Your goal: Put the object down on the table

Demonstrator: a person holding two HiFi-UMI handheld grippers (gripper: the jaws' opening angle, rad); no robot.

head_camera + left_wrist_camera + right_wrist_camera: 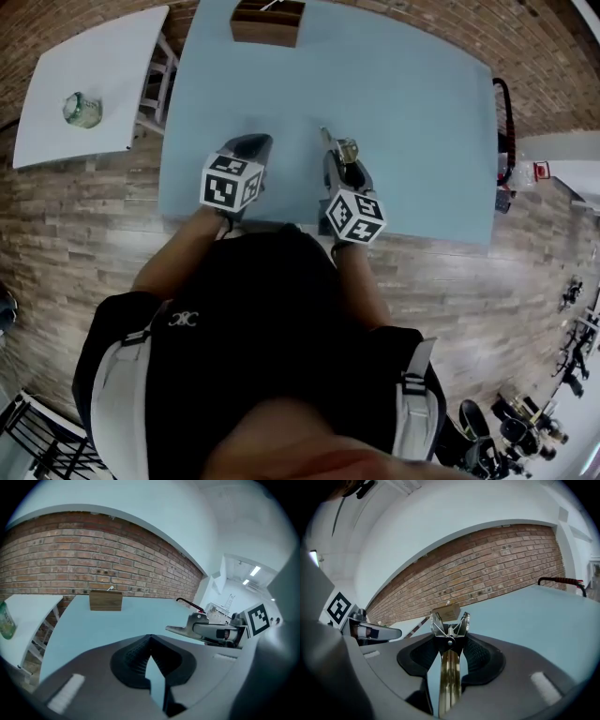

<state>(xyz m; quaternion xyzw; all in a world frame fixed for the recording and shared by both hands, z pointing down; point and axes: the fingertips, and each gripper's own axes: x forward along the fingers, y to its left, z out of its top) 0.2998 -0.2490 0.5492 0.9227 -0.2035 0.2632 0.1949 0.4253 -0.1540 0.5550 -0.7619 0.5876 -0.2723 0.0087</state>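
Note:
My right gripper [336, 155] is shut on a slim metal tool [450, 667] with brass-coloured handles. The tool's silver forked head [450, 623] sticks out past the jaw tips. In the head view the tool [344, 148] is held over the near middle of the light-blue table [412, 112]; I cannot tell whether it touches the top. My left gripper [251, 145] hovers just to the left of it, at about the same depth. Its jaws meet at the tips with nothing between them [149, 639]. Each gripper shows from the side in the other's view.
A wooden box [267, 23] stands at the table's far edge. A black and red handle [506, 103] lies at the right edge. A white side table [94, 66] to the left holds a green glass jar [82, 109]. A brick wall runs behind.

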